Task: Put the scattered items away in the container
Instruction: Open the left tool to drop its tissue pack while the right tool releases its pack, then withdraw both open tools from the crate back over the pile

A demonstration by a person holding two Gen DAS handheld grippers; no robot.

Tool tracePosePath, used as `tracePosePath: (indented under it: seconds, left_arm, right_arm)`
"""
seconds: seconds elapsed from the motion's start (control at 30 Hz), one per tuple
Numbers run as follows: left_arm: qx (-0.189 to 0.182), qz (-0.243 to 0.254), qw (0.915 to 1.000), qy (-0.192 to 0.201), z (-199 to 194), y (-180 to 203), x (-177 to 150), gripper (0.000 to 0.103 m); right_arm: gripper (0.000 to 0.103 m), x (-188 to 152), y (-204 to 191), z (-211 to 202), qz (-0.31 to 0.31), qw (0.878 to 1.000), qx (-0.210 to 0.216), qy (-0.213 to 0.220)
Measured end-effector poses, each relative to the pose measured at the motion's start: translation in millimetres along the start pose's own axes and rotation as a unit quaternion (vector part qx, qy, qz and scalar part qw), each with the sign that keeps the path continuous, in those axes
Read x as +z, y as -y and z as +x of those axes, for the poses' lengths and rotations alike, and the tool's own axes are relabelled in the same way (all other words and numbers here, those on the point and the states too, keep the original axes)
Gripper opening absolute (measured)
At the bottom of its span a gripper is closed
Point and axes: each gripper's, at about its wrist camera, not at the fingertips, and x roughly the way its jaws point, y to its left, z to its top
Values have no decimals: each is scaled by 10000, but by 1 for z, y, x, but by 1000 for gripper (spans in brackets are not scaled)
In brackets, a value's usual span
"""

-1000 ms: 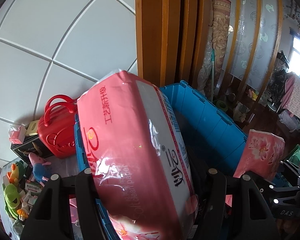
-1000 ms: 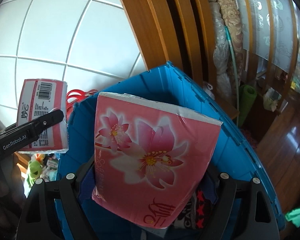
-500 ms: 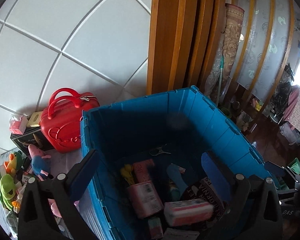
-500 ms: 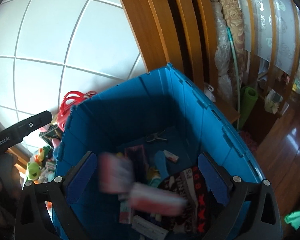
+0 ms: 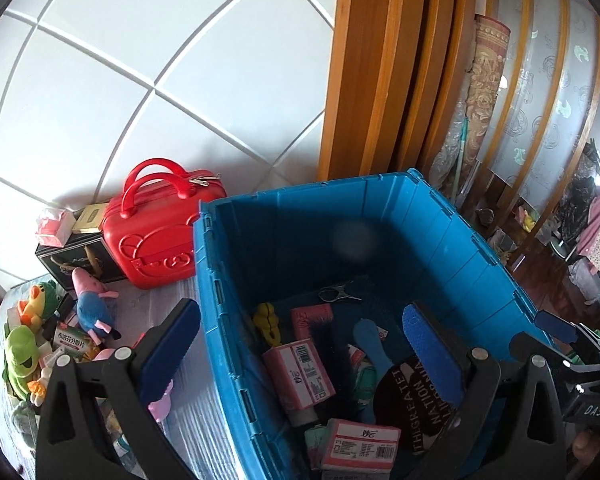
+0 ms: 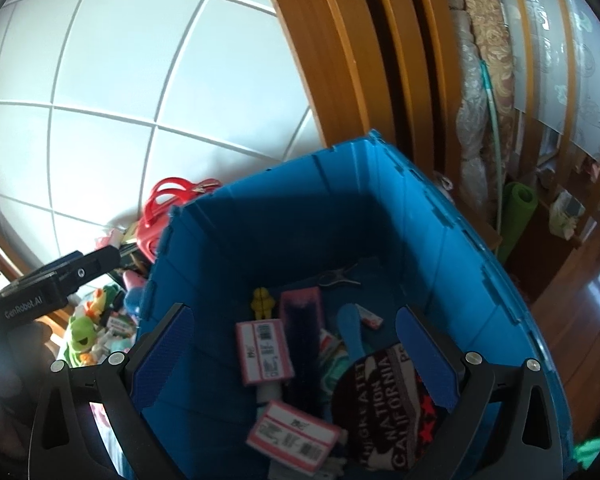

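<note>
A blue plastic crate stands below both grippers. Two pink tissue packs lie inside it, one upright-ish in the middle and one nearer me. My left gripper is open and empty over the crate's left wall. My right gripper is open and empty over the crate's inside. The left gripper also shows at the left of the right wrist view.
The crate also holds a dark printed cloth, a yellow toy, a metal clip and small packets. Left of it on the table are a red case, a black box, plush toys and small boxes.
Both grippers held pink tissue packs a second ago. Both opened and the packs dropped into the crate, where they now lie still. Both grippers are empty.
</note>
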Motion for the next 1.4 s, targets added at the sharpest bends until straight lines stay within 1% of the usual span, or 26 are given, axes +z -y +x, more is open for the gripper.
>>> tracePosePath:
  seconds: [0.23, 0.33, 0.43, 0.57, 0.7, 0.87, 1.0, 1.17, 1.27, 1.4]
  left_arm:
    - [191, -243, 9995, 6, -11, -22, -16, 103]
    - [332, -348, 9988, -3, -19, -36, -26, 103]
    - [521, -431, 9977, -6, -30, -57, -40, 103]
    - [731, -648, 9952, -53, -44, -95, -63, 103]
    - [925, -868, 9919, -16, -65, -144, -87, 103]
    - [1084, -1156, 9873, -92, -86, -208, -118, 103]
    - [1075, -1150, 9874, -168, -98, -249, -135, 103]
    - [1012, -999, 9895, -245, -109, -295, -154, 103]
    - [992, -932, 9900, -357, -107, -321, -164, 103]
    - [917, -846, 9907, -544, -101, -353, -180, 103]
  right_arm:
    - [103, -1, -17, 2, -162, 9997, 205, -11]
    - [103, -2, -32, 1, -272, 9990, 366, -2]
    - [103, -5, -52, 3, -409, 9976, 551, -13]
    - [103, -12, -85, 6, -605, 9950, 796, -44]
    - [103, -22, -127, 11, -814, 9917, 993, -91]
    - [103, -39, -181, 17, -1047, 9877, 1147, -184]
    - [103, -56, -221, 22, -1056, 9876, 1145, -214]
    - [103, -78, -276, 30, -1127, 9869, 1110, -331]
    - [103, -89, -302, 33, -1169, 9870, 1046, -353]
    - [103, -103, -326, 43, -1107, 9885, 936, -433]
